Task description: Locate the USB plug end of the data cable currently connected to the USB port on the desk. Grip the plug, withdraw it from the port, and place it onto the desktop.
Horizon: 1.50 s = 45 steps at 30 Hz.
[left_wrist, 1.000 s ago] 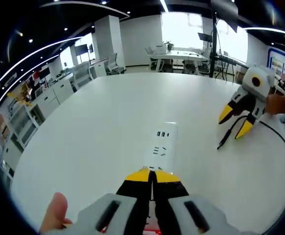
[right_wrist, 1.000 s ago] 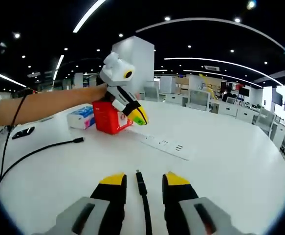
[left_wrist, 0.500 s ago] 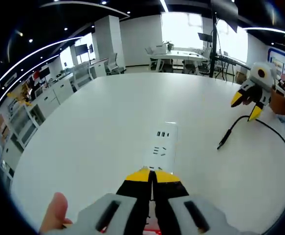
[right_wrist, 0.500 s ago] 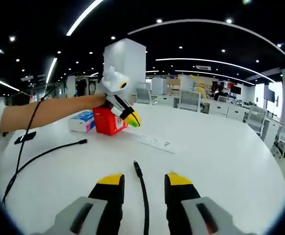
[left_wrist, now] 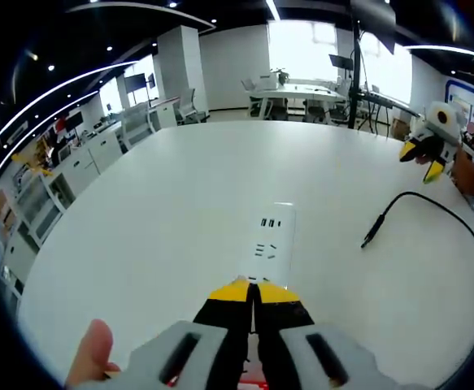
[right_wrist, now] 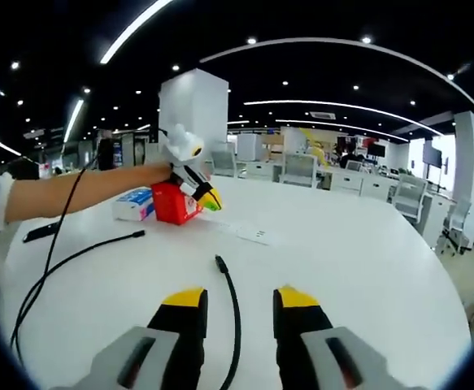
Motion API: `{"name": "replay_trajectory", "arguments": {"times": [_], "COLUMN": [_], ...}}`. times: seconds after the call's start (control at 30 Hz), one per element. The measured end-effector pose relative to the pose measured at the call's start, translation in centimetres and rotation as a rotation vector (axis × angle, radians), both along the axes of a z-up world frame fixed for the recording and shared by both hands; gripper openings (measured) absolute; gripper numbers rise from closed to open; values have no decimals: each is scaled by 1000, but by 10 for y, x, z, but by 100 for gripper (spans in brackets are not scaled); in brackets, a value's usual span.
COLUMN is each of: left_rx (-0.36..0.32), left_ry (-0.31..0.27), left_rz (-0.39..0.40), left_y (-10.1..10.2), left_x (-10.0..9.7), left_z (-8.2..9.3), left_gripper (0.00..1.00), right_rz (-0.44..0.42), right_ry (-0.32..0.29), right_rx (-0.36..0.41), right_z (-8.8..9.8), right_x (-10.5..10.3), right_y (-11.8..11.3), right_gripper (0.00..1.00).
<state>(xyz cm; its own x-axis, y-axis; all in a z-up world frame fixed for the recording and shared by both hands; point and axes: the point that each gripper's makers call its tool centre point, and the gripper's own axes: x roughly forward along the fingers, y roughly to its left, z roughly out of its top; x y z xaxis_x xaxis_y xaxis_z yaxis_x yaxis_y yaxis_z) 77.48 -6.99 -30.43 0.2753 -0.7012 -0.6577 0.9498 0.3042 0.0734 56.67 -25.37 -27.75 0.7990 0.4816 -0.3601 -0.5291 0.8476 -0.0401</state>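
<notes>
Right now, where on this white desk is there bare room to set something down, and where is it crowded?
Bare: the wide stretch of desk left of and beyond the power strip, and the gap between the strip and the black cable's plug. Crowded: in the right gripper view, the corner with the red box, the tissue pack and a second black cable.

USB plug [left_wrist: 367, 240] black, unplugged; lying flat on white desktop [left_wrist: 180, 203] | cable [right_wrist: 233, 325] curving behind it
</notes>
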Motion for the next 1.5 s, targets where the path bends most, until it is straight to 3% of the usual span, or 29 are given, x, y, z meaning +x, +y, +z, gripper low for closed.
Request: {"name": "replay_trajectory", "arguments": {"times": [0.43,0.8,1.07,1.5], "left_rx": [-1,0,1,1], "left_ry": [2,2,1,0], "left_rz": [0,0,1,0], "left_y": [1,1,1,1], "left_x": [0,0,0,0], "left_z": [0,0,0,0], "left_gripper": [2,2,2,2], "right_rz": [-67,-93,-136,-178], "right_ry": [24,33,19,45], "right_rx": [9,16,22,30], "right_z": [-6,-8,-2,-11], "right_x": [-38,-64,-78,-94], "right_y": [-30,-39,-52,-62], "right_gripper": [35,38,38,37]}}
